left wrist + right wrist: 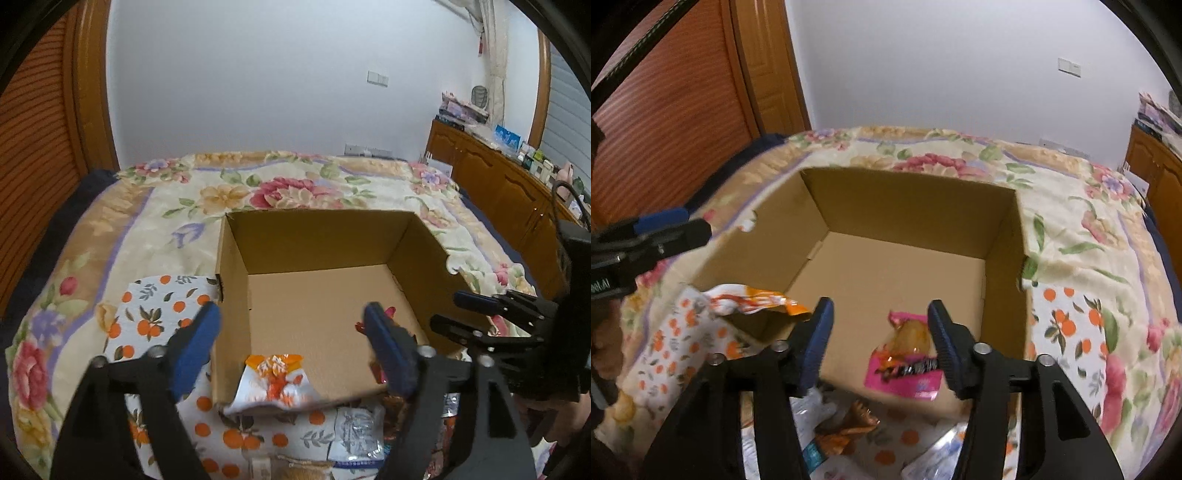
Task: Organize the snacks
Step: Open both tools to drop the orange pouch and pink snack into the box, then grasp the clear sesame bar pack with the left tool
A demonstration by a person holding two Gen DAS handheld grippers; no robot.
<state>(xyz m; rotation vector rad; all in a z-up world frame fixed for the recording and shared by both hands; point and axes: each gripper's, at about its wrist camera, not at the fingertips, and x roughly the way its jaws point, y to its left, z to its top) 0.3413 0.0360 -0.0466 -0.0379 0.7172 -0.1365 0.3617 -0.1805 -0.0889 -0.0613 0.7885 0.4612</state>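
Observation:
An open cardboard box (317, 236) (908, 206) stands on the bed. A silver and orange snack packet (275, 384) (753, 301) hangs over the box's near rim. A pink packet (905, 354) lies on the box floor; in the left wrist view only a red edge (384, 314) of it shows. My left gripper (291, 325) is open and empty above the box's near edge. My right gripper (881, 321) is open and empty, just above the pink packet. It also shows at the right of the left wrist view (458, 310).
More snack packets (354, 435) (849, 424) lie on an orange-print cloth (155, 314) (1067, 321) in front of the box. A floral blanket (258, 184) covers the bed. A wooden cabinet (498, 184) stands right, a wooden wardrobe (683, 103) left.

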